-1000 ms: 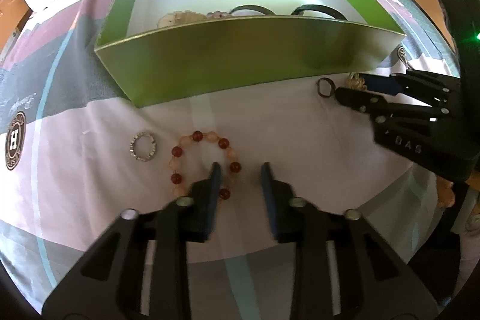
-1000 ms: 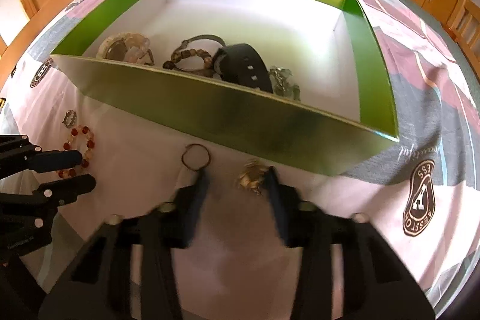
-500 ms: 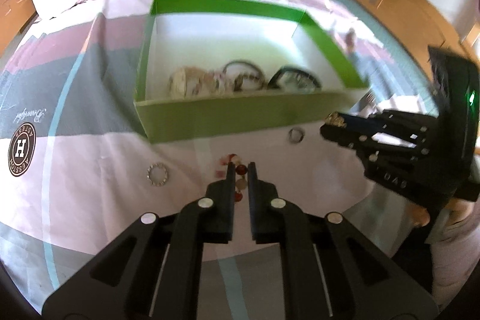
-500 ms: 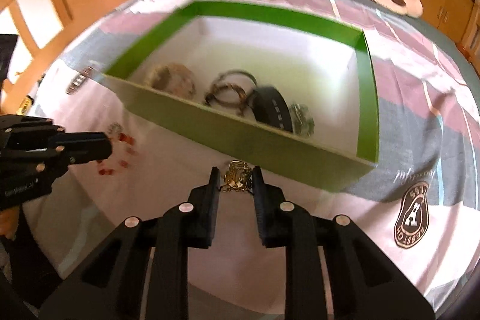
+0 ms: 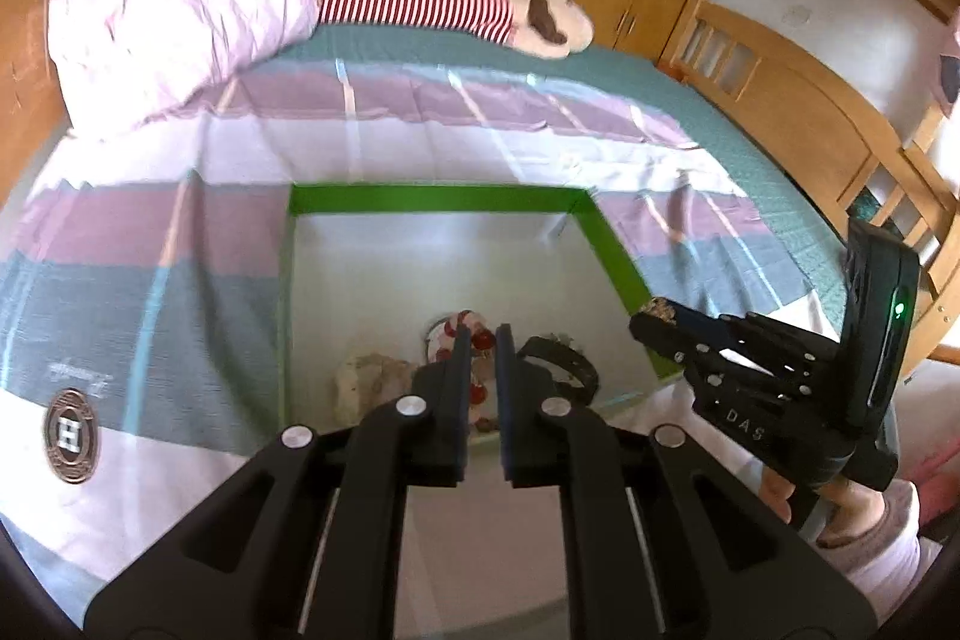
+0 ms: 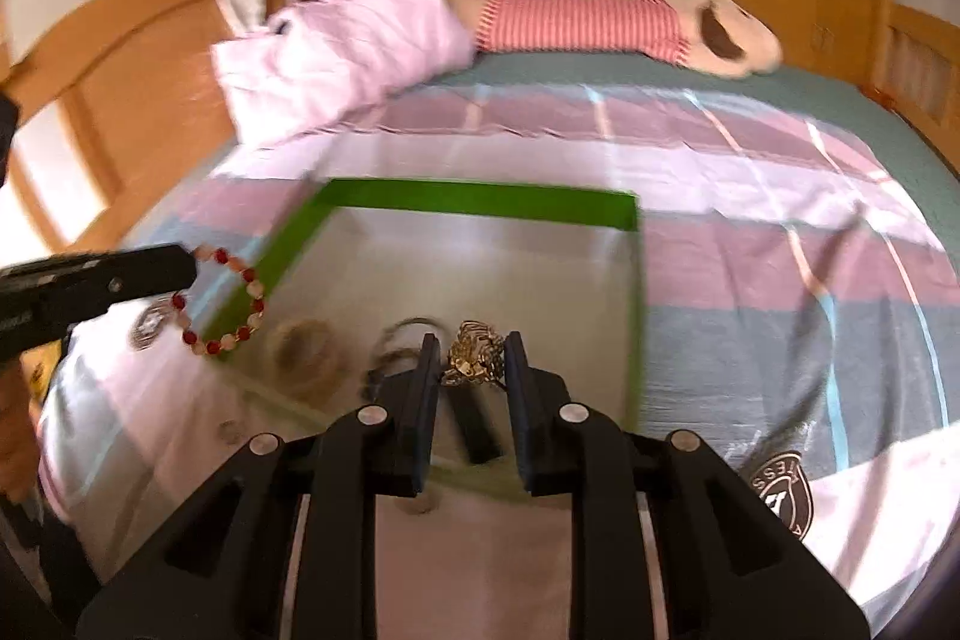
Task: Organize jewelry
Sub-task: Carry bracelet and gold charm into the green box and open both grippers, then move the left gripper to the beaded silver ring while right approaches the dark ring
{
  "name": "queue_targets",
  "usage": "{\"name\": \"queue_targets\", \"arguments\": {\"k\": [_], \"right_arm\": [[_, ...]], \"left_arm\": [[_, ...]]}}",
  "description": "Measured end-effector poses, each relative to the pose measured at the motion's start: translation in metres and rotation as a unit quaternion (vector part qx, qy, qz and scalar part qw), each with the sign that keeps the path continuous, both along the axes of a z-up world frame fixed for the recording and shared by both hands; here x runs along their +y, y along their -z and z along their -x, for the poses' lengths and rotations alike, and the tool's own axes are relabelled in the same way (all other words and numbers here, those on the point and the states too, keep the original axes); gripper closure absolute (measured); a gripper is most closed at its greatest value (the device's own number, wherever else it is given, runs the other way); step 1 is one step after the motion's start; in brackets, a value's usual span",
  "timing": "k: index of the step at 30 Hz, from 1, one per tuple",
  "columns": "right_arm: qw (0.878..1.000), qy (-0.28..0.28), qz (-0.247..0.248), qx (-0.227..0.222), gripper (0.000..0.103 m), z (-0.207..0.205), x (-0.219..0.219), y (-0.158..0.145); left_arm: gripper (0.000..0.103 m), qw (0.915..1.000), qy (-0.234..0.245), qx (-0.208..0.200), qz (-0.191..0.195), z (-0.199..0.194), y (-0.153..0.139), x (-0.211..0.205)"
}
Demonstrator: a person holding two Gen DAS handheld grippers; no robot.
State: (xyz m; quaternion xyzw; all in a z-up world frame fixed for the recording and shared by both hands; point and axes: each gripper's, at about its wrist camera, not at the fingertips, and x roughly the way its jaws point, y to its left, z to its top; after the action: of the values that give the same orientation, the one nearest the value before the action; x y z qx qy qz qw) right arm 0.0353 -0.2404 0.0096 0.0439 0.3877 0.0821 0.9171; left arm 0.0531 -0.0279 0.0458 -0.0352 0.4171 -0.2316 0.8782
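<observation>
The left gripper (image 5: 480,340) is pinching a bead bracelet (image 6: 225,301) between its fingertips, its two fingers nearly together with the strand caught in the narrow gap. In the right wrist view the bracelet is hanging as an open loop of red and pale beads from the tip of the left gripper (image 6: 180,268), over the left wall of the green box (image 6: 480,199). Seen along the left fingers, the red beads are showing in the gap and just beyond it, above the box floor. Just left of those fingers a pale, blurred piece (image 5: 375,379) is lying inside the box; just right of them a black band (image 5: 561,361) is lying inside too.

Further right, the right gripper (image 6: 471,358) is clamping a gold trinket (image 6: 474,355) between its fingers, which are standing only as far apart as the trinket is wide. In the left wrist view the trinket (image 5: 657,307) is sitting at the tip of the right gripper (image 5: 651,319), over the right wall of the box (image 5: 624,268). Beyond the right fingers, to their left, blurred rings (image 6: 306,349) are lying on the box floor. The box is resting on a striped bedspread (image 6: 780,220).
</observation>
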Motion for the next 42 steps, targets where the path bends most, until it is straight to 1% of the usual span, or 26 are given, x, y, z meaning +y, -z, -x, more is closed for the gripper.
{"name": "queue_targets", "arguments": {"k": [3,6,8,9,10,11,12,15,17,18,19,21,22,24,25,27,28,29,30,31,32,33,36,41,42], "right_arm": [[1.0,0.019,0.003,0.022,0.081,-0.014,-0.007,0.016],[0.999,0.016,-0.003,0.048,0.081,-0.018,-0.005,0.026],[0.999,0.008,0.001,0.048,0.075,-0.016,0.0,0.025],[0.999,0.004,0.0,0.041,0.062,-0.012,0.003,0.022],[0.999,0.002,-0.003,0.032,0.053,-0.008,0.003,0.018],[1.0,-0.001,-0.008,0.025,0.052,-0.004,0.003,0.014],[1.0,-0.006,-0.015,0.021,0.051,-0.001,0.003,0.01],[0.998,-0.035,-0.046,0.02,0.051,0.016,0.002,0.001],[0.995,-0.061,-0.064,0.038,0.051,0.03,0.006,0.003],[0.993,-0.083,-0.061,0.056,0.051,0.035,0.014,0.008],[0.992,-0.097,-0.047,0.072,0.051,0.037,0.023,0.013],[0.989,-0.117,0.001,0.094,0.051,0.038,0.042,0.029],[0.986,-0.118,0.036,0.108,0.051,0.038,0.053,0.043],[0.984,-0.103,0.08,0.12,0.051,0.036,0.065,0.062],[0.983,-0.099,0.092,0.121,0.051,0.036,0.07,0.069],[0.983,-0.092,0.108,0.119,0.051,0.034,0.076,0.079],[0.982,-0.087,0.115,0.12,0.048,0.033,0.079,0.083],[0.983,-0.079,0.115,0.123,0.045,0.031,0.079,0.088],[0.984,-0.065,0.107,0.124,0.04,0.031,0.078,0.09],[0.986,-0.054,0.096,0.122,0.037,0.031,0.077,0.091],[0.987,-0.046,0.088,0.123,0.036,0.03,0.076,0.092],[0.988,-0.035,0.086,0.122,0.036,0.031,0.077,0.093],[0.989,-0.014,0.09,0.119,0.036,0.033,0.081,0.094],[0.989,0.015,0.099,0.112,0.036,0.035,0.09,0.095],[0.988,0.018,0.101,0.112,0.039,0.034,0.092,0.095]], "left_arm": [[0.095,0.9997,-0.004,0.026,-0.004,-0.011,0.023,-0.008],[0.095,0.9991,-0.006,0.035,-0.022,-0.019,0.045,-0.015],[0.094,0.9987,-0.008,0.043,-0.025,-0.022,0.053,-0.015],[0.092,0.9987,-0.01,0.044,-0.022,-0.023,0.053,-0.013],[0.088,0.9988,-0.012,0.045,-0.018,-0.023,0.052,-0.01],[0.077,0.9988,-0.014,0.045,-0.011,-0.022,0.049,-0.007],[0.069,0.999,-0.015,0.042,-0.006,-0.022,0.046,-0.005],[0.067,0.9991,-0.019,0.037,-0.007,-0.012,0.033,0.006],[0.064,0.9986,-0.034,0.034,-0.021,0.002,0.029,0.021],[0.059,0.9977,-0.05,0.034,-0.031,0.012,0.03,0.031],[0.056,0.9968,-0.061,0.037,-0.038,0.018,0.033,0.037],[0.053,0.9921,-0.093,0.05,-0.067,0.035,0.049,0.052],[0.052,0.9899,-0.103,0.058,-0.078,0.039,0.057,0.055],[0.05,0.9837,-0.124,0.079,-0.103,0.045,0.075,0.058],[0.05,0.9806,-0.13,0.091,-0.115,0.045,0.083,0.057],[0.041,0.9795,-0.116,0.104,-0.128,0.041,0.093,0.049],[0.04,0.979,-0.114,0.102,-0.135,0.039,0.095,0.046],[0.037,0.978,-0.113,0.099,-0.145,0.038,0.096,0.042],[0.035,0.9769,-0.104,0.096,-0.16,0.036,0.098,0.037],[0.035,0.9762,-0.096,0.095,-0.17,0.034,0.1,0.032],[0.035,0.9753,-0.09,0.097,-0.177,0.033,0.102,0.03],[0.035,0.9749,-0.087,0.099,-0.179,0.032,0.103,0.03],[0.034,0.9756,-0.086,0.12,-0.162,0.027,0.109,0.035],[0.032,0.9732,-0.093,0.131,-0.165,0.023,0.114,0.041],[0.032,0.9728,-0.092,0.134,-0.165,0.022,0.116,0.04]]}}
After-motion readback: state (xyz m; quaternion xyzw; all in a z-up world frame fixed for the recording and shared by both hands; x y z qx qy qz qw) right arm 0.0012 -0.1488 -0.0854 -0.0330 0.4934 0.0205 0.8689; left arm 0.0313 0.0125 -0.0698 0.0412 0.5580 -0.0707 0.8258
